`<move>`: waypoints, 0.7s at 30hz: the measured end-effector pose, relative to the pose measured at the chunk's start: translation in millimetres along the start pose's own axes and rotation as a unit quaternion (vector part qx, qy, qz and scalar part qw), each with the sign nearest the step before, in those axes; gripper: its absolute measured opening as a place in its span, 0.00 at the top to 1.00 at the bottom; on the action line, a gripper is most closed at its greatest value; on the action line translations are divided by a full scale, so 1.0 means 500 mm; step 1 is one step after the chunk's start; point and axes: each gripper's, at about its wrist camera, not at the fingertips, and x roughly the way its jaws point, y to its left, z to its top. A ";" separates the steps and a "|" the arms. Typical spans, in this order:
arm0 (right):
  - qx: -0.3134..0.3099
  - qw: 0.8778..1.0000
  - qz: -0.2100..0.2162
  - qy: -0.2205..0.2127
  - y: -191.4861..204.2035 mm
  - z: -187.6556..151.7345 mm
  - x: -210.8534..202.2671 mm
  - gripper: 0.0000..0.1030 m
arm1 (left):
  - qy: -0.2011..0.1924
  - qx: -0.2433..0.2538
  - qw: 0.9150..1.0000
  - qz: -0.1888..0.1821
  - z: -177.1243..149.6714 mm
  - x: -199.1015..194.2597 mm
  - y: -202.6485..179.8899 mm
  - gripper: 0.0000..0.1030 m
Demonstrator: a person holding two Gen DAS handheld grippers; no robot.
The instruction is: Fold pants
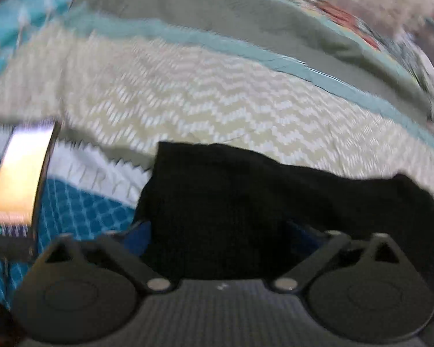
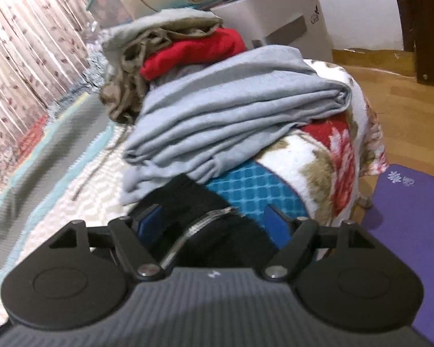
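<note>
Black pants [image 1: 246, 196] lie bunched on a bed cover with a pale zigzag pattern [image 1: 188, 92]. In the left wrist view my left gripper [image 1: 222, 234] hangs over them with its blue-padded fingers [image 1: 141, 237] spread wide; the black cloth fills the gap, and the pads are not clamped on it. In the right wrist view the pants [image 2: 188, 196] show a silvery strip across the fabric. My right gripper [image 2: 214, 219] stands open around that part, its fingers [image 2: 150, 222] apart from the cloth on both sides.
A folded grey garment [image 2: 231, 110] lies just beyond the pants, with red [image 2: 193, 49] and tan clothes piled behind it. A floral blanket [image 2: 332, 150], a purple mat [image 2: 413, 231], a white box [image 2: 275, 14] and a curtain [image 2: 20, 43] surround the bed. A bright phone-like object [image 1: 20, 173] lies at the left.
</note>
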 end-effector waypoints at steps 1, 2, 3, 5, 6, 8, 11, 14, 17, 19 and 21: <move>0.002 1.000 0.008 0.002 -0.003 0.003 0.006 0.20 | -0.005 0.011 1.000 0.005 -0.006 -0.007 -0.011 0.35; 0.001 1.000 0.020 0.003 -0.003 0.005 0.010 0.19 | -0.008 0.015 1.000 0.005 -0.009 -0.015 -0.019 0.49; -0.003 1.000 0.031 0.005 -0.001 0.009 0.015 0.18 | -0.010 0.016 1.000 0.006 -0.013 -0.022 -0.024 0.53; -0.024 0.999 0.047 0.007 0.011 0.015 0.027 0.18 | -0.020 0.016 1.000 0.013 -0.019 -0.036 -0.031 0.66; -0.038 0.998 0.052 0.011 0.018 0.017 0.037 0.17 | -0.025 0.013 0.999 0.019 -0.020 -0.044 -0.034 0.68; -0.069 0.995 0.060 0.041 0.033 0.017 0.069 0.16 | -0.032 -0.001 0.999 0.028 -0.023 -0.053 -0.039 0.73; -0.166 0.984 0.033 0.051 0.081 -0.005 0.075 0.32 | -0.040 -0.025 0.998 0.038 -0.017 -0.066 -0.042 0.78; -0.216 0.973 0.047 0.060 0.115 -0.027 0.042 0.58 | -0.055 -0.038 0.997 0.045 -0.010 -0.084 -0.047 0.80; -0.252 0.964 0.068 0.055 0.143 -0.058 -0.005 0.64 | -0.068 -0.033 0.996 0.055 -0.006 -0.099 -0.059 0.80; -0.290 0.955 0.050 0.029 0.172 -0.088 -0.036 0.65 | -0.071 -0.032 0.995 0.058 -0.002 -0.100 -0.062 0.80; -0.283 0.958 0.050 0.016 0.187 -0.089 -0.054 0.67 | -0.076 -0.045 0.995 0.052 0.004 -0.104 -0.057 0.82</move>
